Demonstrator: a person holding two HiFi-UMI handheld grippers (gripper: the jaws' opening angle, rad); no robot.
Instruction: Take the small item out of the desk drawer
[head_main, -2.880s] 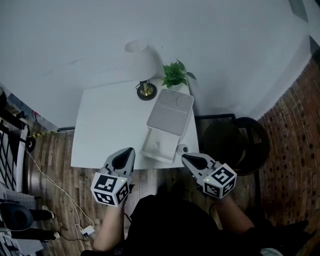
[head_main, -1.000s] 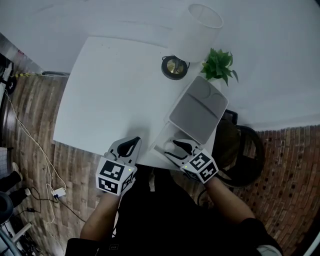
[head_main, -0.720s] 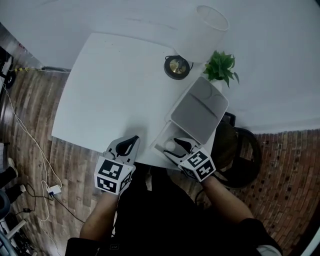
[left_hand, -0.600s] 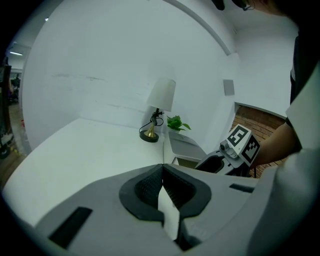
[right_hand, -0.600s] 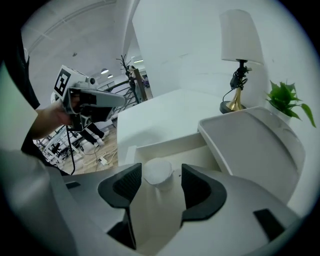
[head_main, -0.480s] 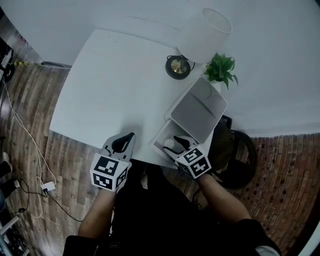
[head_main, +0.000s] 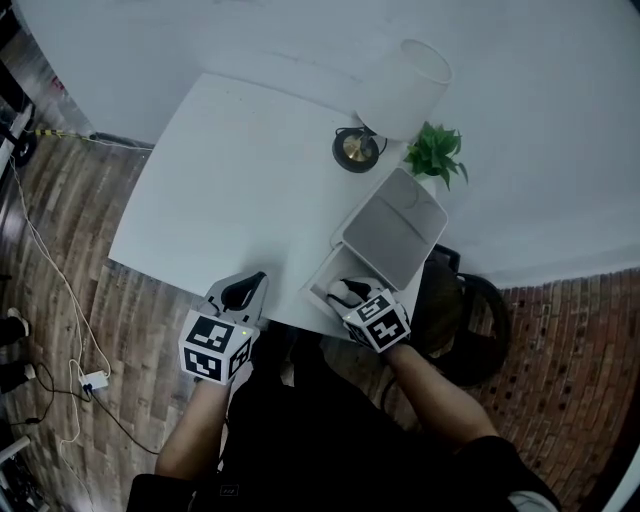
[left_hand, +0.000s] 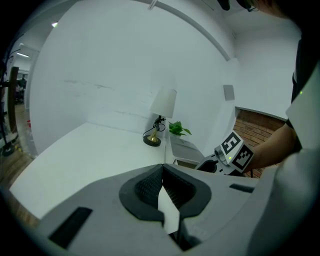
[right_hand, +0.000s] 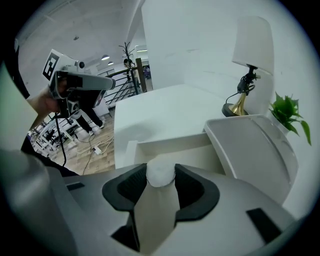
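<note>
- A lamp (head_main: 405, 88) with a white shade and a round brass base stands at the far right of the white table (head_main: 230, 190).
- A small green plant (head_main: 436, 155) sits just right of the lamp's base, by the table's far right corner.
- A dark round chair (head_main: 490, 310) stands right of the table.
- A thin cable (head_main: 70, 312) trails over the wooden floor (head_main: 140, 320) on the left, towards a white plug strip (head_main: 92, 380) lying nearer.

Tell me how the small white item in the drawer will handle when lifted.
The small white item looks round, so it would probably roll in the drawer if dropped. Small, so likely light. Its matte surface probably won't slip from the right hand-held gripper, whose jaws have just been closing onto it.
</note>
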